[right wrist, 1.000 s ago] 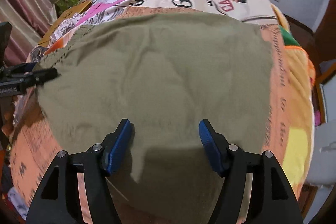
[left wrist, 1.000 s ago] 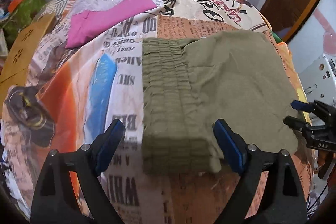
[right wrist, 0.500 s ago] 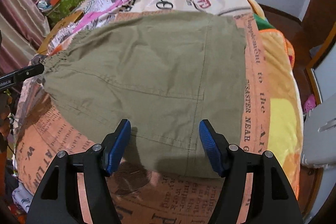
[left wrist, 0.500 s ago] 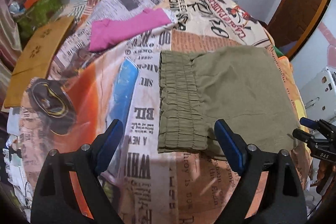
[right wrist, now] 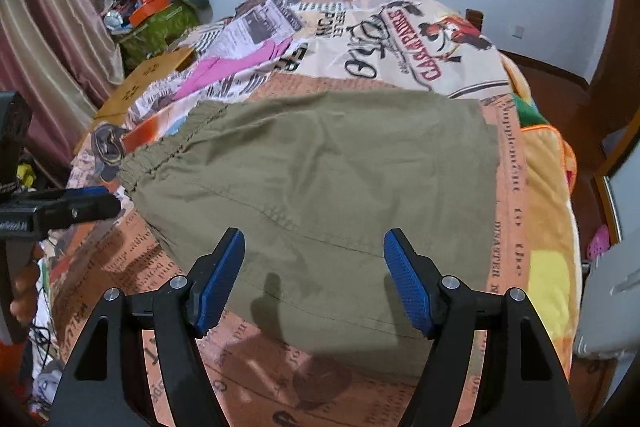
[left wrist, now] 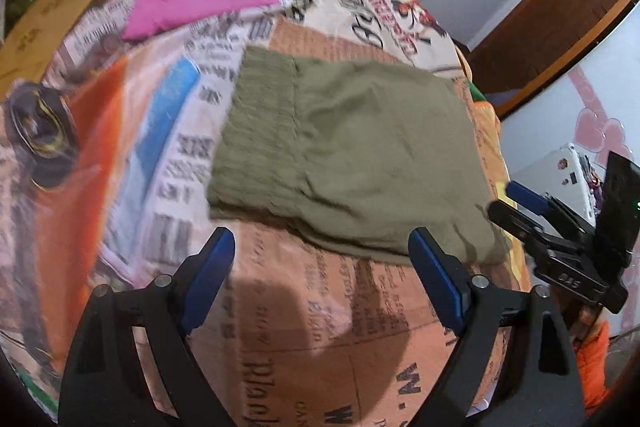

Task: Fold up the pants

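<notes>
The olive-green pants [left wrist: 352,155] [right wrist: 320,187] lie folded flat on the newspaper-print bedspread [left wrist: 320,327], elastic waistband at their left end. My left gripper [left wrist: 320,255] hovers open above the bedspread just short of the pants' near edge, with nothing between its blue pads. My right gripper [right wrist: 314,259] hangs above the near part of the pants; its jaws are opening and no cloth is pinched between them. Each gripper shows in the other's view: the right gripper [left wrist: 516,203] at the right edge, the left gripper [right wrist: 100,199] at the left edge.
A pink garment [left wrist: 200,7] [right wrist: 236,67] lies on the bedspread beyond the pants. A cardboard sheet [right wrist: 148,83] and a cluttered green pile [right wrist: 156,23] sit at the far left. A yellow-orange blanket [right wrist: 548,227] borders the bed's right side, with a wooden door [left wrist: 568,11] beyond.
Both grippers have lifted and drawn back from the pants, so more of the bed shows. The right gripper's jaws have widened a little. The pants stay flat.
</notes>
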Action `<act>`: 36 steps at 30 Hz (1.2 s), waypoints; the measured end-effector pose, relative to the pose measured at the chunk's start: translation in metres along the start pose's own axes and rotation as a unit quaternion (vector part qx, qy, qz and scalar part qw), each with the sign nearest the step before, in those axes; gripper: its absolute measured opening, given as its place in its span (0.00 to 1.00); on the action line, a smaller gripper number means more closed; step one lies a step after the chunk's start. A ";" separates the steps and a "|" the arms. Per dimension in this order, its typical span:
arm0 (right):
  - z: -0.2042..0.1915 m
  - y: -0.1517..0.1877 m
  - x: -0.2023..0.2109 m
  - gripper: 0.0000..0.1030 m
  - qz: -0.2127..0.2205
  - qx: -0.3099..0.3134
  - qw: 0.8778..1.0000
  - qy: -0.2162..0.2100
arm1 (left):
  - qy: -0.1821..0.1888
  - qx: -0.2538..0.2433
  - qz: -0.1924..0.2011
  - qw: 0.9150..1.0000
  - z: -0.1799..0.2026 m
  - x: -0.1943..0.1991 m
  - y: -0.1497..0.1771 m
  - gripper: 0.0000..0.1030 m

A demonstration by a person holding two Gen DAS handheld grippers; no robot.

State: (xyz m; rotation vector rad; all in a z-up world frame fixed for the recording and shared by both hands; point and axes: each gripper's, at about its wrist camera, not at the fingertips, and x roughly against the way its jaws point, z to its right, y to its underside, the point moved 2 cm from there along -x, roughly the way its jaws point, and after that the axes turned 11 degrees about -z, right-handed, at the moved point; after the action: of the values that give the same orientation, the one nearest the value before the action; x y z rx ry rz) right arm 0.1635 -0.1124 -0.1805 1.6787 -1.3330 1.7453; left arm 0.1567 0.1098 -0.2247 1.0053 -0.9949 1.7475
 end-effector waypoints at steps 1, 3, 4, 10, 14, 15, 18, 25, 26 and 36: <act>-0.001 0.001 -0.003 0.67 -0.003 0.002 1.000 0.000 | 0.005 0.006 -0.009 1.000 -0.001 -0.006 0.002 0.86; -0.004 0.002 -0.016 0.67 -0.016 0.006 1.000 -0.001 | 0.017 0.021 -0.023 0.999 -0.005 -0.016 0.004 0.86; -0.005 0.003 -0.020 0.67 -0.021 0.008 1.000 0.000 | 0.022 0.030 -0.023 0.999 -0.007 -0.020 0.004 0.86; -0.004 0.010 -0.048 0.67 -0.057 0.014 0.998 -0.010 | 0.066 0.057 -0.013 0.996 -0.012 -0.029 -0.009 0.92; -0.002 0.013 -0.048 0.67 -0.058 0.017 0.998 -0.025 | 0.113 0.101 -0.014 0.988 -0.023 -0.035 -0.023 0.96; -0.002 0.013 -0.048 0.67 -0.058 0.017 0.998 -0.027 | 0.119 0.108 -0.015 0.987 -0.026 -0.035 -0.026 0.96; -0.001 0.016 -0.048 0.67 -0.056 0.019 0.998 -0.030 | 0.132 0.127 -0.016 0.983 -0.031 -0.037 -0.036 0.96; -0.001 0.019 -0.047 0.68 -0.052 0.014 0.998 -0.038 | 0.041 0.124 0.001 0.991 -0.032 -0.035 -0.047 0.49; -0.001 0.018 -0.047 0.68 -0.052 0.013 0.998 -0.038 | 0.037 0.121 0.003 0.992 -0.034 -0.036 -0.047 0.44; 0.000 0.022 -0.040 0.67 -0.053 -0.003 0.997 -0.048 | -0.027 0.080 0.055 0.995 -0.026 -0.017 -0.039 0.31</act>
State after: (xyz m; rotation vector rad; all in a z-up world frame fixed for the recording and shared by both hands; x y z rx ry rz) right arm 0.1550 -0.1092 -0.2254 1.8166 -1.2629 1.6180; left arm 0.1924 0.1407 -0.2412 1.1214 -0.9707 1.9238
